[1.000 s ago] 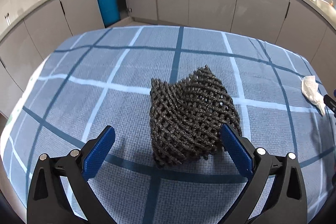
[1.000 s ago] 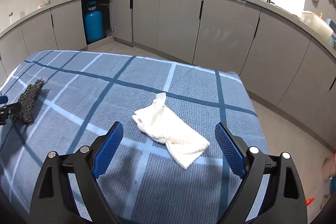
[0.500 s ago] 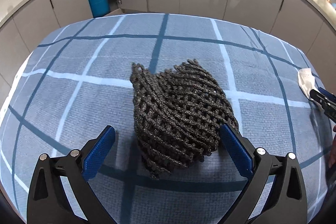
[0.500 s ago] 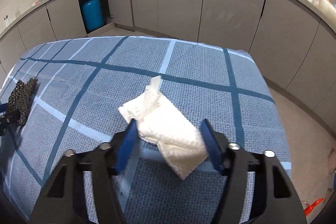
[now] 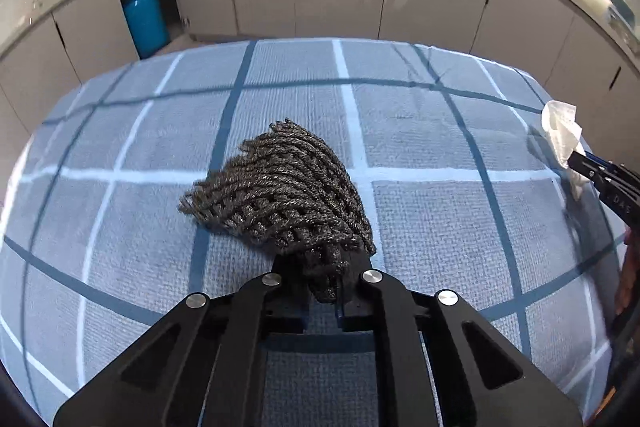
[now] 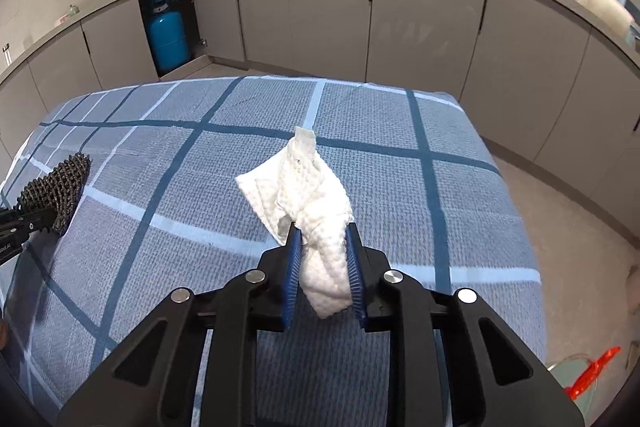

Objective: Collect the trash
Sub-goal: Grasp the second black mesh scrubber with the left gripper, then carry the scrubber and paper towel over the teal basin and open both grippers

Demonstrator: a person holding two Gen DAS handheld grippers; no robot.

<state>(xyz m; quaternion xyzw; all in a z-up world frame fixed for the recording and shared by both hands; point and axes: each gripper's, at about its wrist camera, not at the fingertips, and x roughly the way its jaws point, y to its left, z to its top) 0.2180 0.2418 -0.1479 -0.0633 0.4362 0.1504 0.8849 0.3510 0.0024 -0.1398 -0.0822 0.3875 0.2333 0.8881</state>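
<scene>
Left gripper (image 5: 323,277): jaws clamped on the near end of the black mesh wad (image 5: 284,195); pads buried in the netting.
Mesh wad: fans out ahead of the fingers above the checked tablecloth (image 5: 420,131); contact with the cloth unclear.
Right gripper (image 6: 323,259): blue pads (image 6: 292,263) pinch the white paper towel (image 6: 308,195), whose free end rises beyond the tips.
Far: blue gas cylinder (image 6: 166,37), grey cabinets (image 6: 328,11).

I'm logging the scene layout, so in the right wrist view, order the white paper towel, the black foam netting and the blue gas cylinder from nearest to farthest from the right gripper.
1. White crumpled paper towel: clamped in the right gripper, centre.
2. Black foam mesh netting: far left on the checked tablecloth, held by the left gripper.
3. Blue gas cylinder: beyond the table, in the open cabinet, upper left.
</scene>
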